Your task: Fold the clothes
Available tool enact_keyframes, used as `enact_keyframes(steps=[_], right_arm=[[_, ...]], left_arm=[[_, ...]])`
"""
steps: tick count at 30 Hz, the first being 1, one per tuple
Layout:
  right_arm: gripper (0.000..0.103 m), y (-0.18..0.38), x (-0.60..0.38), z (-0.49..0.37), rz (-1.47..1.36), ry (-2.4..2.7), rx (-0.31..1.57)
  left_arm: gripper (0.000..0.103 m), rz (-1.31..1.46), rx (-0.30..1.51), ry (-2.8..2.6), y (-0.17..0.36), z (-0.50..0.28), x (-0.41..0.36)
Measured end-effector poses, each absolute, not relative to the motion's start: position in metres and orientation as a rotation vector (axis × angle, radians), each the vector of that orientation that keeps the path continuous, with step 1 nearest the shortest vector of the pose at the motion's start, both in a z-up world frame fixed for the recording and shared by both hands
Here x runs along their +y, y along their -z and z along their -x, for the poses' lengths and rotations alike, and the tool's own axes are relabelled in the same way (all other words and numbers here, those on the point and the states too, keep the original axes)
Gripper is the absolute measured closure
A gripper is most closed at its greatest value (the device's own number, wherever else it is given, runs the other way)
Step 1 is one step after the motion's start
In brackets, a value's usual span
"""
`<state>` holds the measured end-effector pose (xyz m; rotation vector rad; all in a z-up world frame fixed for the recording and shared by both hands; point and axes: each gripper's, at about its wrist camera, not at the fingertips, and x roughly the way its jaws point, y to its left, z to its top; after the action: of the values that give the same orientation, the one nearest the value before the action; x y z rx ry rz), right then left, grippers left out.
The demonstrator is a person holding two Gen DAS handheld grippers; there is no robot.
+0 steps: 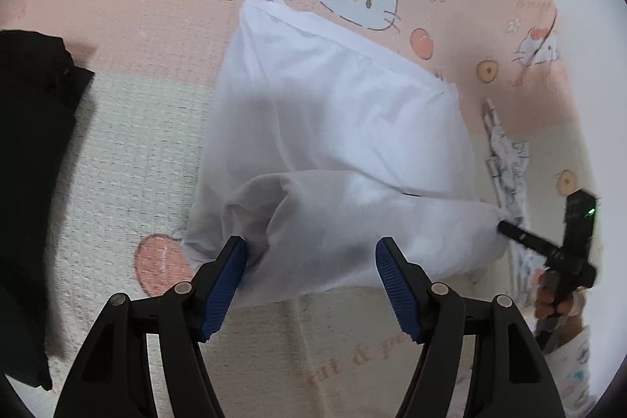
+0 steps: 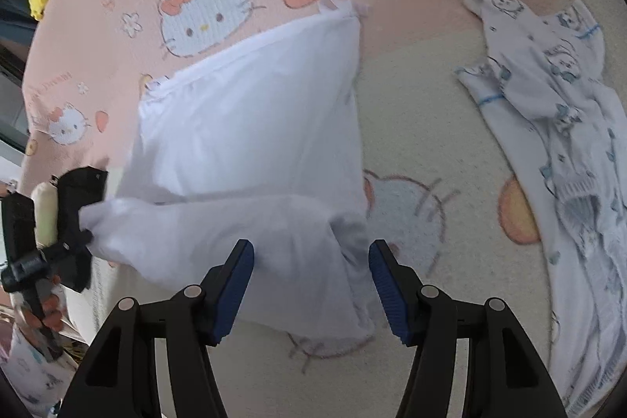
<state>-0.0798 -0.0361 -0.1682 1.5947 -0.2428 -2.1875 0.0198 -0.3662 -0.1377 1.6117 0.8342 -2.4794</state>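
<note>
A pink and cream Hello Kitty blanket spreads beneath both my tongs. The white garment lies ahead of them, its near fold stretching from one to the other. A cat-print garment lies crumpled right of my right tongs; a black garment lies left of my left tongs. My left tongs and right tongs both gape wide over that fold, pads not pressing it; its ends bunch at their tips.

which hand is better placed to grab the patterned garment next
Right, probably: the patterned garment lies just beside the right gripper, while the left gripper is across the white garment, farther away.
</note>
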Motion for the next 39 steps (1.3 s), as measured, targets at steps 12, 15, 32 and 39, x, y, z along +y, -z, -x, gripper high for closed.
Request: enact_keyframes(steps=[12, 15, 32, 39], right_arm=[[0.064, 0.176, -0.037, 0.086, -1.616, 2.160, -0.290], [0.082, 0.174, -0.044, 0.085, -1.596, 2.170, -0.184], [0.087, 0.180, -0.069, 0.100, -1.605, 2.306, 0.141], [0.045, 0.151, -0.035, 0.082, -1.575, 2.369, -0.266]], left_arm=[[0.067, -1.575, 0.913, 2.433, 0.151, -0.004, -0.383], [0.076, -1.573, 0.906, 2.427, 0.152, -0.001, -0.384], [0.079, -1.492, 0.894, 2.371, 0.161, -0.020, -0.384], [0.052, -1.398, 1.084, 2.466, 0.125, -0.009, -0.401]])
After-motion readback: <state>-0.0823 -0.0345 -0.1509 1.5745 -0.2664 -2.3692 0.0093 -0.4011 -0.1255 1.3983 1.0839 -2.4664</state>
